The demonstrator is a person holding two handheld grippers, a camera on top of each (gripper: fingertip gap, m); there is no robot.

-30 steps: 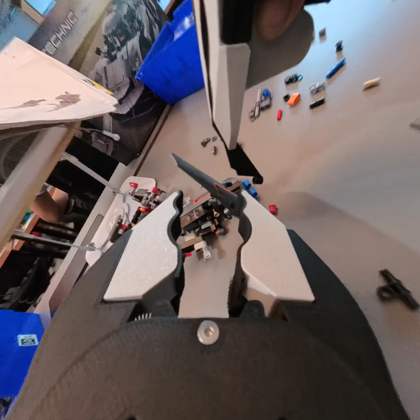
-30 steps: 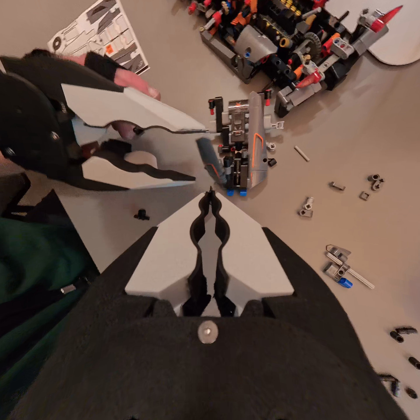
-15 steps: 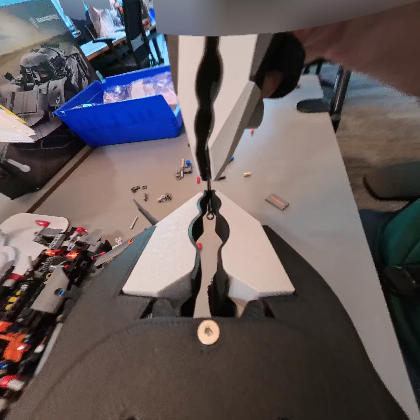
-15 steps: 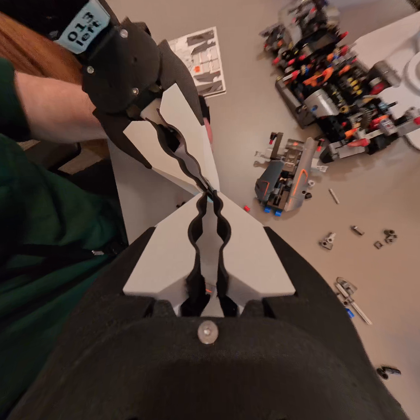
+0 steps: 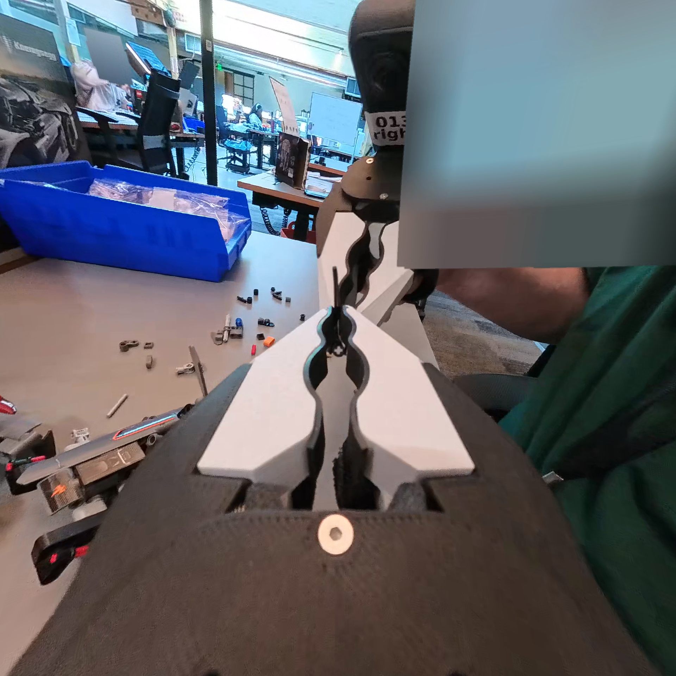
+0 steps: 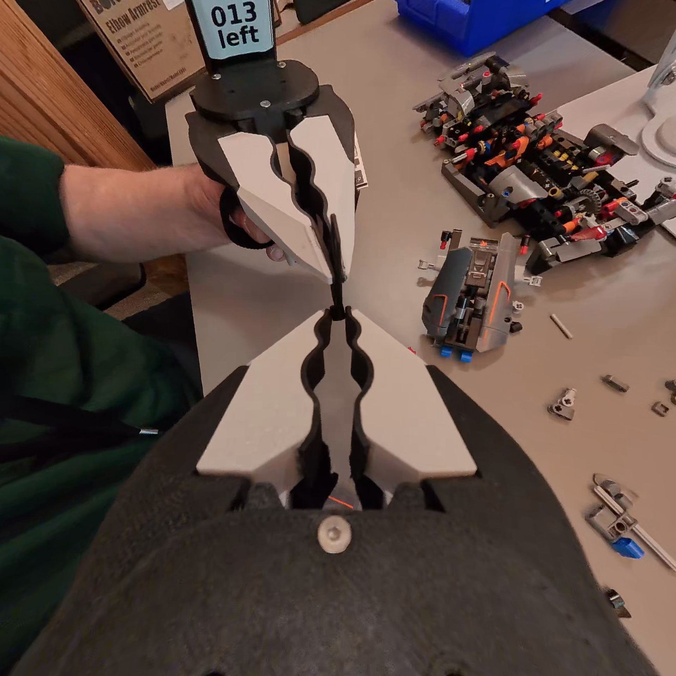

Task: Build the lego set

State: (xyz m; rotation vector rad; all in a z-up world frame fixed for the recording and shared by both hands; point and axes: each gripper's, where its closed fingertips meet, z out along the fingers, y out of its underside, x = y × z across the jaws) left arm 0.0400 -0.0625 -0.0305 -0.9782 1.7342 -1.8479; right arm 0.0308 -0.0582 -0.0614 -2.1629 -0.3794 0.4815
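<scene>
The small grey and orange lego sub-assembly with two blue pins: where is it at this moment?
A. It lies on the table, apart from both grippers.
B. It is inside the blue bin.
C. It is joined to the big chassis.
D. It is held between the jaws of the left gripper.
A: the small sub-assembly lies on the table, apart from the big chassis, and neither the left gripper nor the right gripper touches it.

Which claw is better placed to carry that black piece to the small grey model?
Probably left: the black piece sits deep inside the left claw, while the right claw pinches only its end.
</scene>
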